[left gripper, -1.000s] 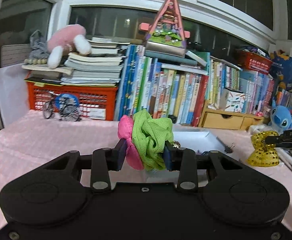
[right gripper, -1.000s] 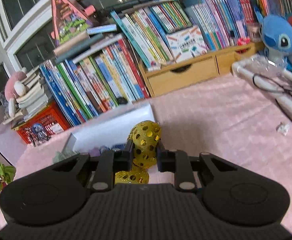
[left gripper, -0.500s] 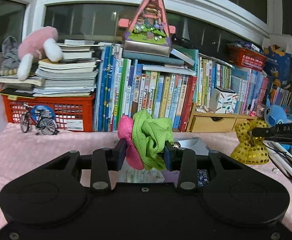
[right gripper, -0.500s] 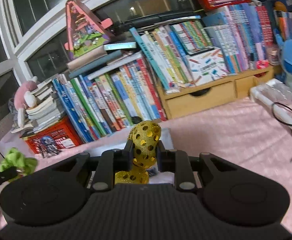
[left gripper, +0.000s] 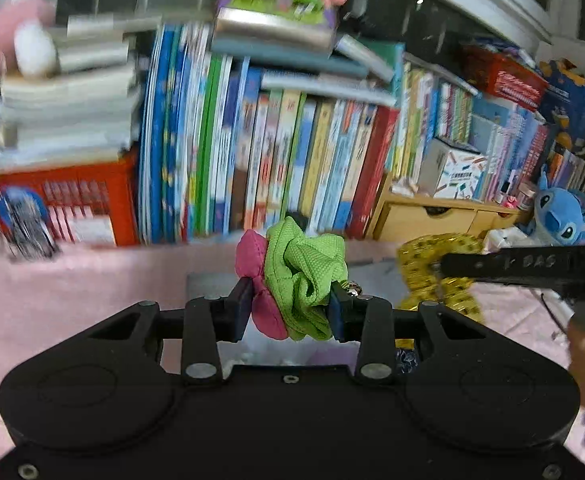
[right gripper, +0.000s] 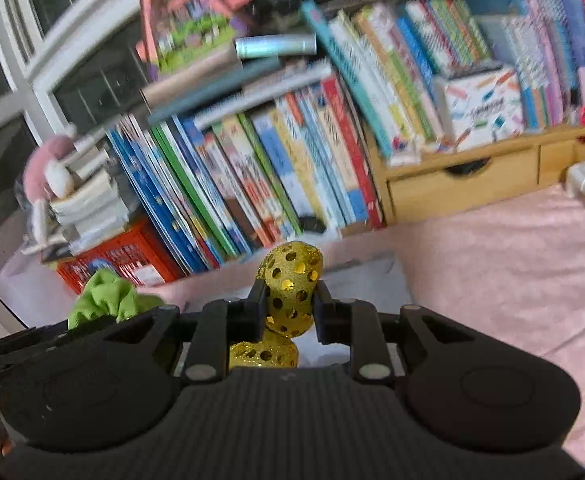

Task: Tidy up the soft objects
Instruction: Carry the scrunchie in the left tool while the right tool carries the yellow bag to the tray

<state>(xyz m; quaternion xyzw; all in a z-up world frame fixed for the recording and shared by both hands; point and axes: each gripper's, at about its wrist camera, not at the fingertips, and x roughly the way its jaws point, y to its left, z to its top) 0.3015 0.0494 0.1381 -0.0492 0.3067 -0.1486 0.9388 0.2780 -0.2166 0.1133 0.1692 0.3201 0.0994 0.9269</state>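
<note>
Two grippers, one soft item each: the left gripper [left gripper: 288, 308] clamps a green-and-pink fabric scrunchie [left gripper: 298, 276]; the right gripper [right gripper: 288, 306] pinches a gold perforated glitter bow [right gripper: 290, 292], above the pink tablecloth [right gripper: 492, 264].

At the centre of my left wrist view, a lime-green scrunchie [left gripper: 304, 276] with a magenta-pink petal [left gripper: 252, 256]; at right, a glittery gold bow [left gripper: 436, 276] punched with round holes. Behind sit an orange-red crate [left gripper: 92, 200], a blue plush toy [left gripper: 560, 224], and below, a pale pink tablecloth [left gripper: 72, 292].
</note>
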